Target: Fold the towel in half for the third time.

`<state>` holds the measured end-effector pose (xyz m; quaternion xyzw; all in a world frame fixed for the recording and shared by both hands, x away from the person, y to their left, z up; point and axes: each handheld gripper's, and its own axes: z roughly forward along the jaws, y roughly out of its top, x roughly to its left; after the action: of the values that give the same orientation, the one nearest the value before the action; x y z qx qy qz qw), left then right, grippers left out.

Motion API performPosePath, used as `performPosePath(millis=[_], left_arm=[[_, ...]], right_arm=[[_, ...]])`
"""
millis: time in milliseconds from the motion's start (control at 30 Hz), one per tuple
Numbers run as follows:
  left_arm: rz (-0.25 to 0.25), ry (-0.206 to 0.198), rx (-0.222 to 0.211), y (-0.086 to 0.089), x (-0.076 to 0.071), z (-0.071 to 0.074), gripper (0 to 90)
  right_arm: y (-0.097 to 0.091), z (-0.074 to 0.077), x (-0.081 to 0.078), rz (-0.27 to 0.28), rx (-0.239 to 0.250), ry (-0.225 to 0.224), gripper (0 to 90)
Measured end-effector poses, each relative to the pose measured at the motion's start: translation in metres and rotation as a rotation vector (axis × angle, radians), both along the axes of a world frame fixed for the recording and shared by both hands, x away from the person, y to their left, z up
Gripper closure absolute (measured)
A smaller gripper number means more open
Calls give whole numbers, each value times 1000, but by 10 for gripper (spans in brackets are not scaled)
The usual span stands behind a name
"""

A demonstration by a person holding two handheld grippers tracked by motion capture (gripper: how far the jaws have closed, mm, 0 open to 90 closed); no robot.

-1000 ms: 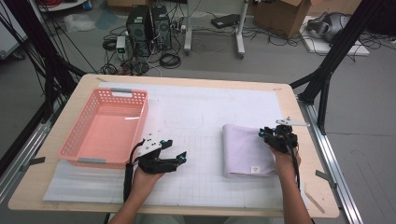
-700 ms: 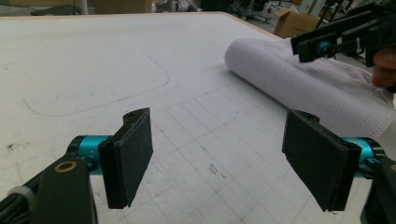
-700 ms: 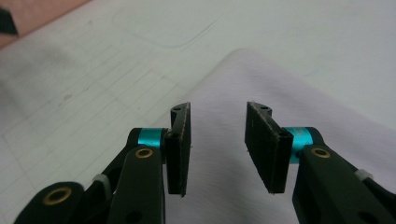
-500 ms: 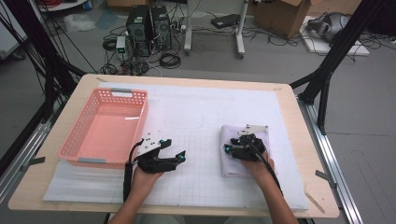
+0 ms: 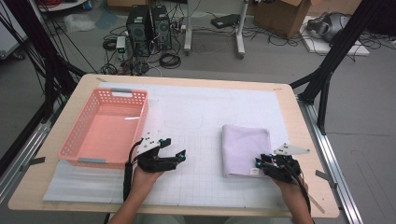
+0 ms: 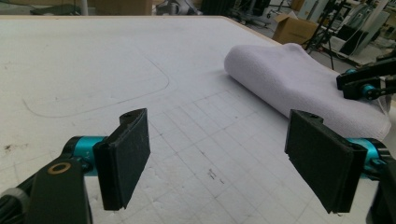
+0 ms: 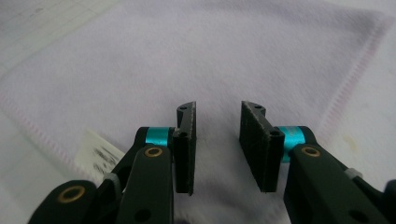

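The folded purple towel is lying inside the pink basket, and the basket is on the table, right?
Not quite. The high view shows the folded purple towel lying flat on the table, well apart from the pink basket. The basket is indeed on the table.

Each hand carried a black two-jaw gripper. The left gripper (image 5: 175, 156) had flat, rectangular black pads (image 6: 125, 157) on turquoise collars, a brass-coloured rivet in its linkage, a pale grey three-cornered plate (image 5: 150, 140) on top and a black cable (image 5: 127, 179) along the bare forearm. The right gripper (image 7: 217, 144) matched it, with ribbed pads.
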<state>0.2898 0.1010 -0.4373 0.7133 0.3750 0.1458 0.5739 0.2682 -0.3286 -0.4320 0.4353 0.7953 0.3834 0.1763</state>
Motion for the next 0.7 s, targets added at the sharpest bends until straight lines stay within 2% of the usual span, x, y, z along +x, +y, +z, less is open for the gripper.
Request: performPosePath(millis=[100,200,267,400,500,567,633,700], left_arm=[[-10,-3,-2,0,-1,1,225],[-12,-15,-7,0,-1,1,239],[-9,-18,-21,1,-1,2,239],[-19,-22,-29,0,1,0,237],[-29,-38,-8,-2,1,-1,237],[-43,-33,-26,-3,1,-1,230],[-25,-63,-4,-4,-1,0,233],[-31,-57,-9,-6,-2,0,241]], right_arm=[[-11,2,-11,-6,5,-10,663],[-21,7,-22,-10,8,-73,661],[-30,13,-30,-36,57,-116,639],[-46,25,-44,-90,80,-186,530],[-54,27,-53,-113,67,-196,449],[-59,26,-58,-136,65,-195,378],[-64,24,-59,-161,71,-197,269],[-67,22,-57,-169,69,-203,249]])
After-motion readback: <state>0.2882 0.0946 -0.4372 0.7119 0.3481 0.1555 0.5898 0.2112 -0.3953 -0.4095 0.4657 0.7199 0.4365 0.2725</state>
